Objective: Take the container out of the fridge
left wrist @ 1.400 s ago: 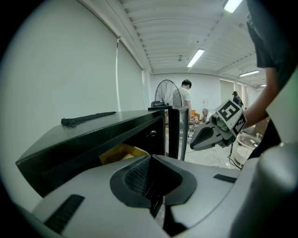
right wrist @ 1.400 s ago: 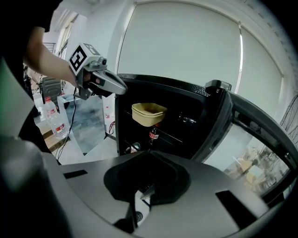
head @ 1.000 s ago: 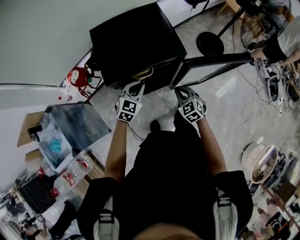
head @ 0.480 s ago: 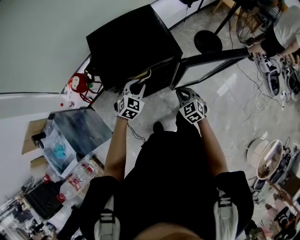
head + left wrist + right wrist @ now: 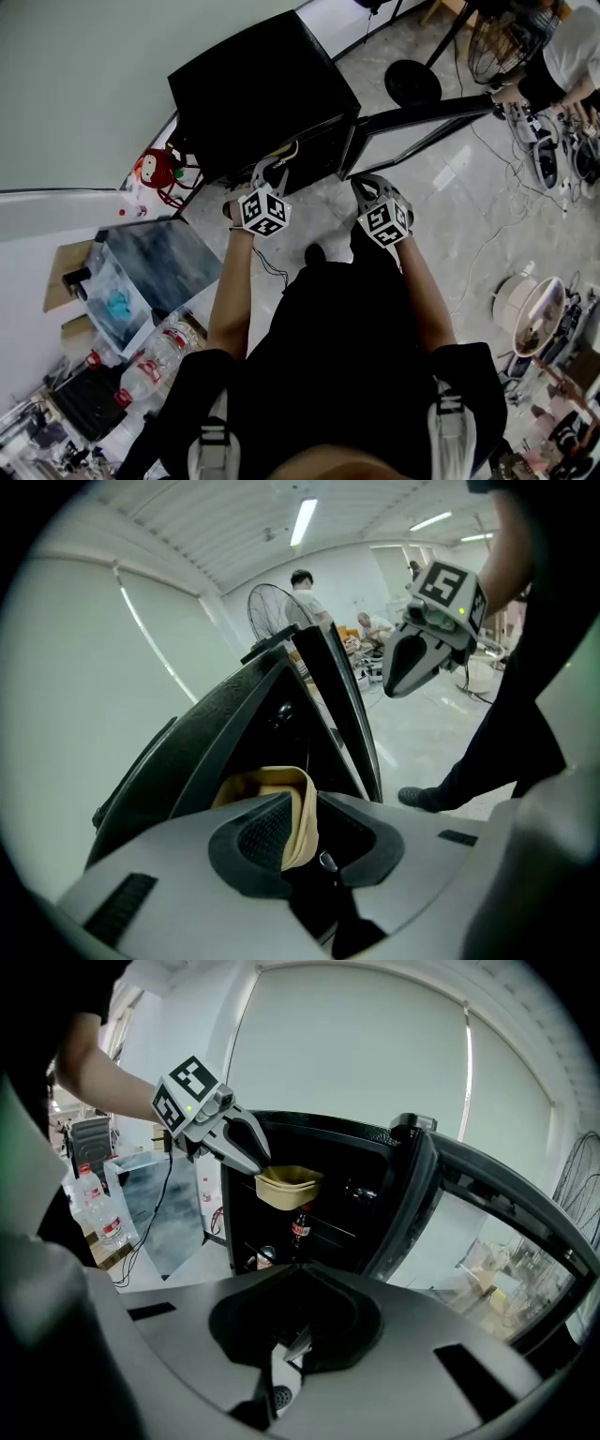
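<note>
Head view looks steeply down on water bottles [image 5: 155,349] and a clear box [image 5: 141,272] at the near left, with a red toy [image 5: 153,169] farther off beside the left flank of the black fridge [image 5: 258,84]. The fridge stands against the pale wall, its door [image 5: 422,114] swung wide open to the right. The left tool [image 5: 272,171] reaches into the open front. Left gripper view shows it clenched on the tan container [image 5: 281,803], the thin rim pinched between the two dark pads. Right gripper view shows the container at the top of the fridge's opening, level with the upper shelf and held by its left rim. Whether its base rests on that shelf cannot be told. Below it, inside the dark interior, a cola bottle [image 5: 300,1227] stands upright, and a can [image 5: 266,1256] sits lower and a little to the left. The right tool [image 5: 366,181] hangs just right of the left one, near the hinge side of the door and apart from fridge and container. Its jaws are closed together to a point with nothing between them. Far right on the marble floor [image 5: 450,206] lies the round base of a fan [image 5: 412,84], and beyond it a person [image 5: 562,56] stands at the edge among loose cables [image 5: 506,225].
</note>
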The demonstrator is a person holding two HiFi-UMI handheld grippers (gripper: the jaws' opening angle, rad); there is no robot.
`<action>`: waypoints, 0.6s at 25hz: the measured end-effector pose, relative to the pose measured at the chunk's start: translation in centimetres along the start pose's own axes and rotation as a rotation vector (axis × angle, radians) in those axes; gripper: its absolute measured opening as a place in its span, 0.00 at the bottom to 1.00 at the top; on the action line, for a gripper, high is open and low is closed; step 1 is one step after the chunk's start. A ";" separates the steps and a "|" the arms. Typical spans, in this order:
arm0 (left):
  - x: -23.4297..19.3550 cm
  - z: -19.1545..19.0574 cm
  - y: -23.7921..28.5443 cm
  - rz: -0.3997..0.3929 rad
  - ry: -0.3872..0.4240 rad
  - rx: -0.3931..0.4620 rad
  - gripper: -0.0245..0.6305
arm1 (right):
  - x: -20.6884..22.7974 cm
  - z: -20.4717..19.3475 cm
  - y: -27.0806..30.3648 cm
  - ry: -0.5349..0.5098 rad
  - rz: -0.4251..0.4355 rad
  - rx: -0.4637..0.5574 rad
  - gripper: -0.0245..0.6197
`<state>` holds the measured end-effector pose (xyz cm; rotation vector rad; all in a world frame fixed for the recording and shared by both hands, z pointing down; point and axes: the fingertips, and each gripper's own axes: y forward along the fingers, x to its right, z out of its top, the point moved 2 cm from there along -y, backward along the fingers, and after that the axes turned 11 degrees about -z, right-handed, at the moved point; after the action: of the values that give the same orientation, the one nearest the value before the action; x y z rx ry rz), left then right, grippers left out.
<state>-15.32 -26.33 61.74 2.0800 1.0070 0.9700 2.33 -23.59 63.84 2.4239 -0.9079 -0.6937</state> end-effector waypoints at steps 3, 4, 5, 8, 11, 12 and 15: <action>0.2 0.0 0.5 -0.004 0.042 -0.034 0.18 | 0.2 -0.1 0.0 0.001 -0.001 -0.003 0.04; 0.1 -0.1 0.7 -0.005 0.045 -0.042 0.18 | 0.3 -0.1 0.0 0.001 -0.001 -0.003 0.04; 0.1 -0.1 0.9 -0.008 0.049 -0.050 0.18 | 0.3 -0.2 0.0 0.002 -0.002 -0.004 0.04; 0.3 -0.4 1.7 -0.020 0.066 -0.075 0.18 | 0.4 -0.5 0.0 0.006 -0.002 -0.009 0.04; 0.2 -0.7 2.2 -0.014 0.104 -0.105 0.18 | 0.6 -0.6 -0.1 0.009 -0.002 -0.012 0.04; 0.1 -0.8 2.3 -0.011 0.117 -0.113 0.18 | 0.7 -0.5 -0.2 0.011 -0.003 -0.010 0.04; 0.1 -1.0 2.7 -0.017 0.138 -0.131 0.18 | 1.0 -0.6 -0.3 0.012 -0.009 -0.010 0.04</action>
<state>-15.13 -27.45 64.40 1.9158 1.0003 1.1518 3.53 -23.93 63.85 2.4216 -0.8874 -0.6843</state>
